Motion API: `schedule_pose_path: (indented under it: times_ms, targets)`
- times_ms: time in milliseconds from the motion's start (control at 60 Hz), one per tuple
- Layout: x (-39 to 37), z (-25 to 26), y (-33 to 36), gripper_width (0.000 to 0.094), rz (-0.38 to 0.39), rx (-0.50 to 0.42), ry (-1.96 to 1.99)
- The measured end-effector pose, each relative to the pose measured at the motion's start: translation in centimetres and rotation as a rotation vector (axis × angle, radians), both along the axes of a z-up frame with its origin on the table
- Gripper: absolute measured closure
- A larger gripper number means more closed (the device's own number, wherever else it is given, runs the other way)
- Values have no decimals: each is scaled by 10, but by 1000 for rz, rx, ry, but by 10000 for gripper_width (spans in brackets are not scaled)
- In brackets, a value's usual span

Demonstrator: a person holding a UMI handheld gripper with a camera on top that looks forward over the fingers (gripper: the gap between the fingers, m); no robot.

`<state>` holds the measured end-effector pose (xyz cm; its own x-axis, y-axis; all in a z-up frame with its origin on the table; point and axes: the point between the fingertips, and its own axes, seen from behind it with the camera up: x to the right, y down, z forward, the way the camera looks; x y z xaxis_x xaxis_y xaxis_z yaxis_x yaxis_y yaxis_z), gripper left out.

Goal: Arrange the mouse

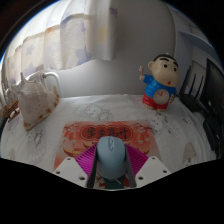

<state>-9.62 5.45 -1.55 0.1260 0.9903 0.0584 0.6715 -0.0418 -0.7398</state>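
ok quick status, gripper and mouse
Gripper shut on mouse, fingers at both sides. Mouse over patterned mat. Cartoon figurine and white teapot beyond, well clear.

mouse (111, 157) between jaws, figurine (157, 81) beyond

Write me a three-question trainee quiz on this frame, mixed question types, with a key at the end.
1. True or false: the mouse lies between the fingers of the gripper.
2. Multiple choice: which stands beyond the fingers, on the far right part of the table? A) a cartoon boy figurine B) a laptop C) a stack of books
3. Fill in: the mouse rests on a patterned ___ with red decoration.

Key
1. True. The light blue-grey mouse sits between the two pink pads.
2. A. The cartoon boy figurine stands upright; a white teapot is opposite it.
3. Mat.
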Motion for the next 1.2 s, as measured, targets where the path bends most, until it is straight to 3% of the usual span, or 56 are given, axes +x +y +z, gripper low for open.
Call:
schedule_pose_path:
  times_ms: [67, 133, 267, 567, 850, 1200]
  targets:
    - [1, -1, 1, 378, 9, -7, -12]
    - [3, 4, 8, 76, -19, 11, -35]
    - [22, 51, 2, 86, -27, 42, -47]
    - [139, 168, -74, 85, 4, -50, -76]
    - [210, 176, -101, 82, -13, -71, -113]
    - [214, 182, -100, 81, 3, -33, -97]
